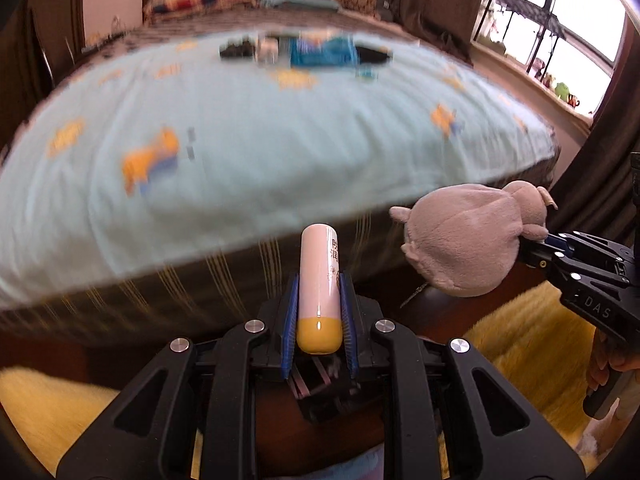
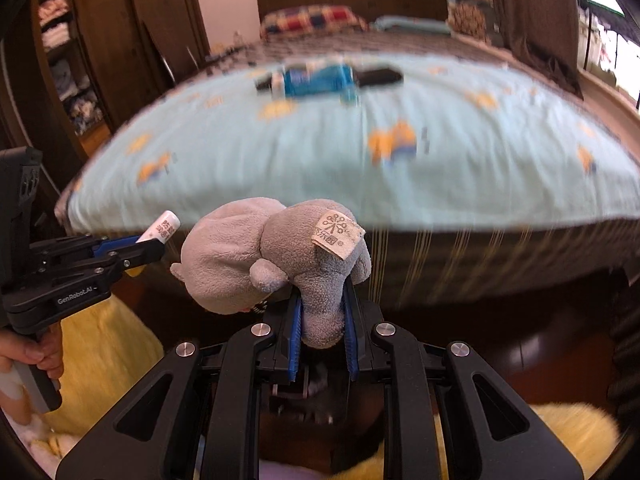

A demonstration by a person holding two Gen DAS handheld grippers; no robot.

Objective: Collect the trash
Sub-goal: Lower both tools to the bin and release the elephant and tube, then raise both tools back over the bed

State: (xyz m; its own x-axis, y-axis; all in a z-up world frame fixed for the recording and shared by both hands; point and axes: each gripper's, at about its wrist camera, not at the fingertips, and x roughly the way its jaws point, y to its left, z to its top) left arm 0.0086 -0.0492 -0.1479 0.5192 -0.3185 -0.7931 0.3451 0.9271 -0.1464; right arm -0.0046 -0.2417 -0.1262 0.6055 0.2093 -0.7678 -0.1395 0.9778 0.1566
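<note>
Fingers [image 1: 291, 312] of the left gripper [image 1: 319, 312] are clamped on a small white tube [image 1: 319, 272] with a yellow cap, its blue pads pressing both sides and the cap end nearest the camera. Seen from the right wrist view, that same tube pokes out of the left gripper's tip at the far left, with a hand [image 2: 30, 354] wrapped round the handle below. To its right, the right gripper [image 2: 322, 312] grips a grey plush toy [image 2: 256, 252] by one limb, the rest of the toy bulging up and leftward, a cloth label [image 2: 339, 234] on top (its print is too small to read). Both grippers hang just in front of the near edge of a bed [image 1: 280, 128] with a pale blue sheet printed with yellow figures. Far back on the sheet lies a blurred cluster of things: a blue packet [image 1: 324, 50] between dark items I cannot make out. Yellow fluffy fabric [image 1: 532, 352] shows beneath the grippers. At the far right stands a bright window [image 1: 560, 28].
</note>
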